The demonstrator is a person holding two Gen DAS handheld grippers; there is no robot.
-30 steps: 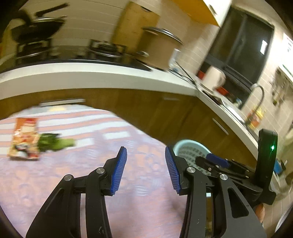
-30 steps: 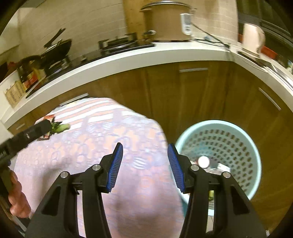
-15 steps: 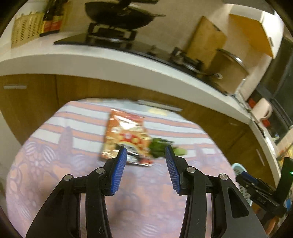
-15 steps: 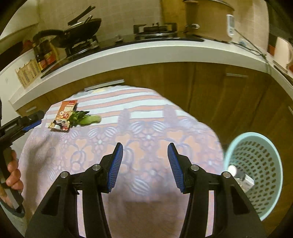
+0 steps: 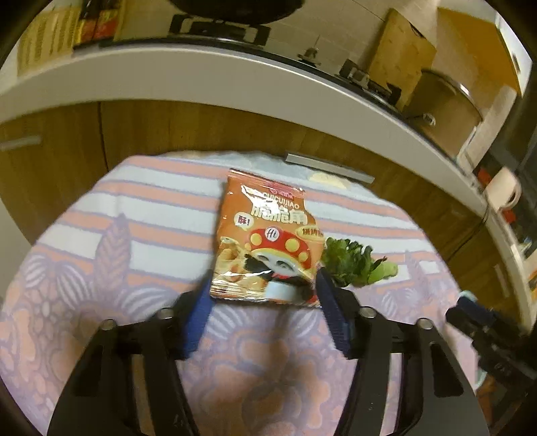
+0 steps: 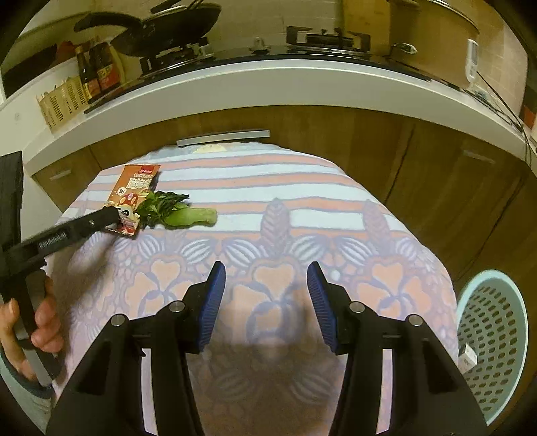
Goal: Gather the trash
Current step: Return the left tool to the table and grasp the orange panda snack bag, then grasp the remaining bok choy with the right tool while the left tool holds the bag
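Observation:
An orange snack packet (image 5: 268, 241) lies flat on the patterned tablecloth (image 5: 100, 268). A green leafy vegetable scrap (image 5: 355, 261) lies just right of it. My left gripper (image 5: 265, 291) is open, its blue pads on either side of the packet's near edge. In the right wrist view the packet (image 6: 134, 187) and the vegetable (image 6: 178, 211) lie at the far left of the table, with the left gripper (image 6: 110, 214) reaching onto them. My right gripper (image 6: 265, 281) is open and empty above the table's near middle. A pale blue perforated trash basket (image 6: 493, 338) stands on the floor at the right.
A white countertop (image 6: 268, 90) with wooden cabinets below curves behind the table. On it are a wok (image 6: 161, 26), sauce bottles (image 6: 97, 70), a gas hob and a large pot (image 5: 446, 104). The basket holds some items (image 6: 468, 357).
My left gripper swung left from the basket side and closed in on the snack packet, which now sits between its pads. My right gripper turned left, away from the basket.

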